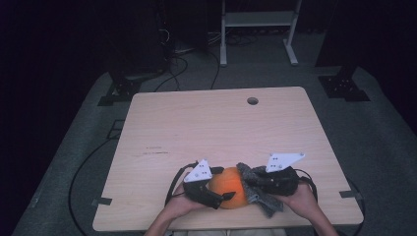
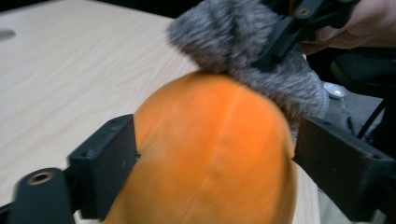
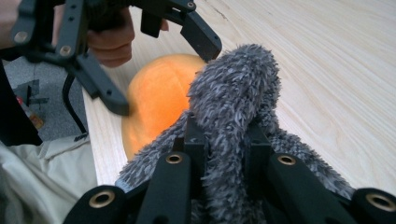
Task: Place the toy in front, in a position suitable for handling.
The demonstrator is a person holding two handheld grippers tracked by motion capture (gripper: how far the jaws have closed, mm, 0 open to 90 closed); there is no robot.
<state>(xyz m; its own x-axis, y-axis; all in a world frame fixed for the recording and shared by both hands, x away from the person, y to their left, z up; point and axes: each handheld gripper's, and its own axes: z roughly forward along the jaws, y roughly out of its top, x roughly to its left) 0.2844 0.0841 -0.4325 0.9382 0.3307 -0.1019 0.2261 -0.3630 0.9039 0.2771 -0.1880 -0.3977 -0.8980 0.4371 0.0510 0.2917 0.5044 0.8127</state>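
Smooth matt orange pumpkin (image 2: pixel 210 149), fuzzy grey cloth (image 3: pixel 233 93), pale wood-grain table (image 1: pixel 206 123), matt black hand-held gripper (image 1: pixel 222 195)

The ball (image 1: pixel 229 188) sits at the desk's (image 1: pixel 216 128) near edge; the cloth (image 1: pixel 258 194) lies against its right side.

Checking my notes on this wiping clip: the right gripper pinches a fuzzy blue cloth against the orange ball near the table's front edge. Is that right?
Not quite: the cloth is grey, not blue, as the right gripper view shows. The rest holds: the right gripper pinches it against the orange ball near the front edge of the table.
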